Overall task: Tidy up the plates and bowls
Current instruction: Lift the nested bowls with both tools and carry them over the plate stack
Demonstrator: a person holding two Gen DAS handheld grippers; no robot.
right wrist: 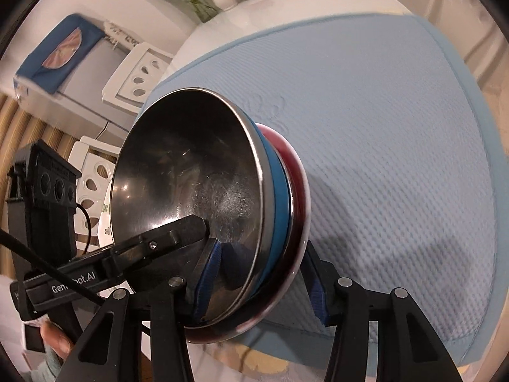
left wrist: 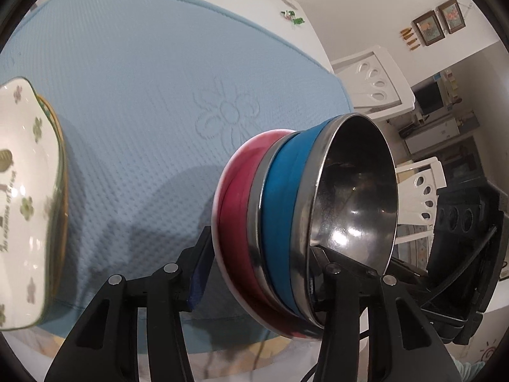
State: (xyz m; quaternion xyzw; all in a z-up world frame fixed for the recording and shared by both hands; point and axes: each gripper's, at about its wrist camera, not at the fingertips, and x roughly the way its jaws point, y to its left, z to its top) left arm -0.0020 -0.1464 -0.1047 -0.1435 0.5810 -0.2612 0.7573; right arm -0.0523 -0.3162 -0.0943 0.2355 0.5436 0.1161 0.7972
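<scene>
Two nested steel bowls are held off the blue mat by both grippers at once, each clamped over the stacked rims on opposite sides. The blue-sided bowl sits inside the red-sided bowl; the steel interior of the inner bowl looks empty in both wrist views, showing only reflections and scuffs. The left gripper is clenched on the stack, one finger on the red outer wall, the other inside the steel interior. The right gripper grips the opposite rim the same way, one blue pad inside the bowl, the other behind the red wall. The stack is tipped, mouth facing sideways, above the near edge of the mat. At the left edge of the left wrist view a white floral dish rests on another dish with a gold-green rim, so the plates appear already stacked. Judgement: nesting of bowls looks done; what remains is setting the bowl stack upright on the mat, probably near the dishes, and releasing both grips. No other loose tableware is visible on the mat.
</scene>
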